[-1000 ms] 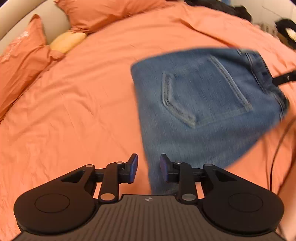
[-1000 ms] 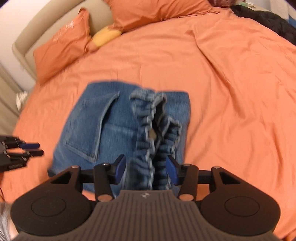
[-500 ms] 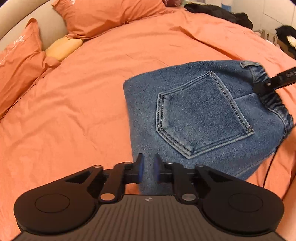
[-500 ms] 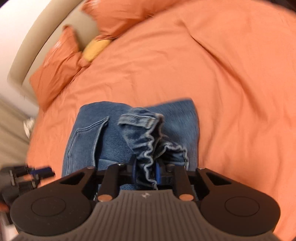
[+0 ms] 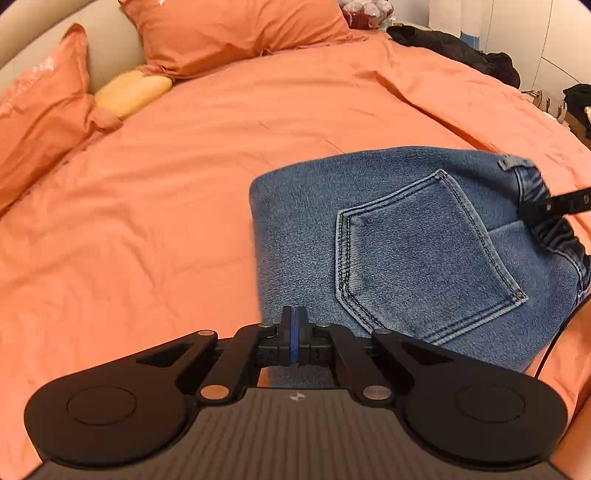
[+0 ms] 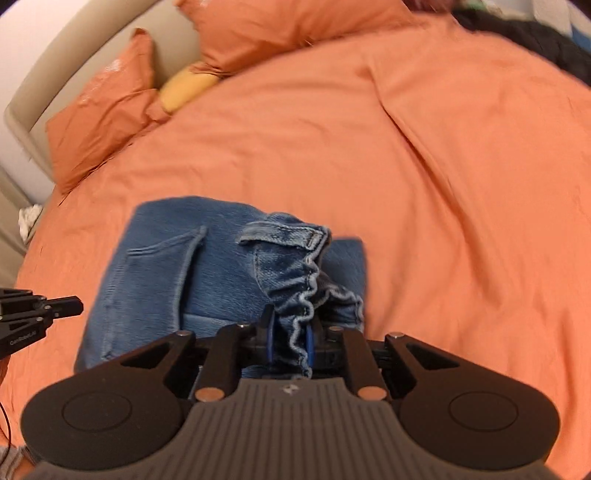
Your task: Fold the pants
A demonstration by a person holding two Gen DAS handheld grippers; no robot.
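The folded denim pants (image 5: pixel 388 236) lie on the orange bed (image 5: pixel 155 206), the right gripper (image 6: pixel 290 341) with its jaws clamped on the bunched waistband and the left gripper (image 5: pixel 294 334) with its jaws fully closed at the folded edge, whether pinching cloth is unclear. Orange pillows (image 5: pixel 229 33) and a beige headboard (image 6: pixel 44 92) bound the far side, dark clothes (image 5: pixel 454 48) lie at the far right edge, and wide bare bedding stays open left of the pants.

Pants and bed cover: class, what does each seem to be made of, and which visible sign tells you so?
Pants: apparently denim, matte faded blue, with contrast double stitching round the back pocket and a gathered, probably elastic waistband.
Bed cover: seemingly a thin woven cloth, perhaps cotton, matte orange with fine soft creases; the fibre cannot be confirmed by sight.
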